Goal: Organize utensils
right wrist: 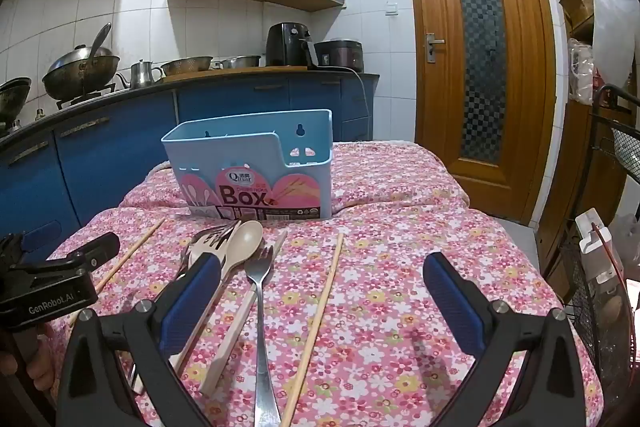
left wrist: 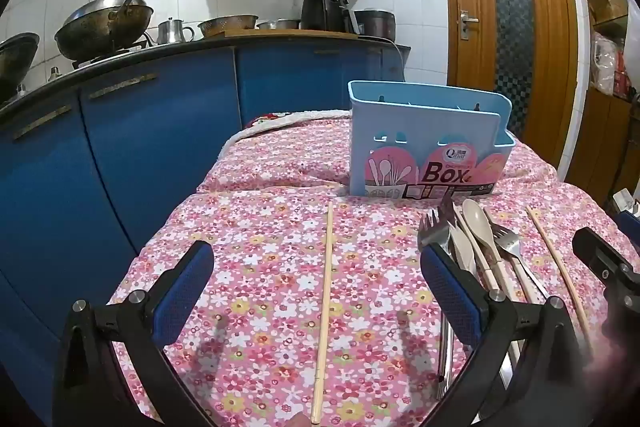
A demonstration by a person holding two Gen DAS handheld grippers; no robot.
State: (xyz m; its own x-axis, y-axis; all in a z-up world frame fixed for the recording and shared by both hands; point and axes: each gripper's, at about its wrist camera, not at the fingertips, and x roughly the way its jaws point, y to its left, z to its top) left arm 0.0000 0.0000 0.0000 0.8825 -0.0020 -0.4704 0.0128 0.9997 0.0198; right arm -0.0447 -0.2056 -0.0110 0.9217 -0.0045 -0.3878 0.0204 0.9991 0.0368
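Note:
A light blue utensil box [left wrist: 424,143] [right wrist: 256,167] stands upright on the floral cloth, far side. In front of it lies a pile of utensils: metal forks [left wrist: 508,243] [right wrist: 260,291], a beige spoon [left wrist: 480,227] [right wrist: 244,243], a beige knife [left wrist: 460,251]. One wooden chopstick [left wrist: 326,307] lies between my left gripper's fingers; it shows at the left in the right wrist view [right wrist: 128,255]. Another chopstick [left wrist: 560,271] [right wrist: 316,319] lies right of the pile. My left gripper [left wrist: 316,279] is open and empty. My right gripper [right wrist: 320,287] is open and empty over the second chopstick.
The table wears a pink floral cloth [left wrist: 260,247] [right wrist: 400,247]. Blue cabinets [left wrist: 120,155] with woks and pots stand left and behind. A wooden door [right wrist: 480,59] is at the back right. A wire rack [right wrist: 608,267] stands at the table's right side.

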